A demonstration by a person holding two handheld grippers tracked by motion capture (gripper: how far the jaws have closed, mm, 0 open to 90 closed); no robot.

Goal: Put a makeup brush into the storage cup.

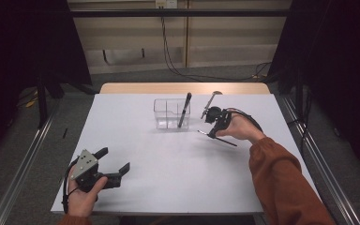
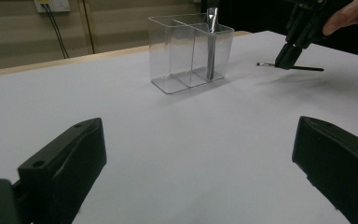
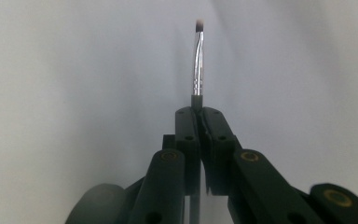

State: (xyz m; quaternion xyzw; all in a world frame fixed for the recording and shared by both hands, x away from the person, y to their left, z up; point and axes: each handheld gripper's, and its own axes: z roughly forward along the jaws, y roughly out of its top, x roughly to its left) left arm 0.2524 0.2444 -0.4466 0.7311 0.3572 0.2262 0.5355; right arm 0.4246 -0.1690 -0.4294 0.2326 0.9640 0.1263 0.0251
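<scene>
Right now the right hand-held gripper [image 1: 214, 130] is clamped on a thin brush [image 3: 197, 65], its jaws pressed together on the handle just behind the metal ferrule. The brush is held roughly level, low over the white counter [image 1: 178, 183], just to the right of the clear organizer [image 1: 171, 113]. The organizer has several compartments, and a dark pen [image 1: 184, 110] already stands tilted in its right-hand one.

Judging by that, the step in hand looks like carrying the brush to the organizer. The next move probably calls for lifting it, tipping it toward upright and lowering it into a compartment without knocking the thin plastic wall or the pen.

The right hand [image 1: 239, 127] reaches in from the right with the sleeve trailing back, the gripper angled down and toward the left. The left hand-held gripper [image 1: 112, 165] rests near the counter's front edge, jaws wide apart and holding nothing, pointing toward the organizer.
</scene>
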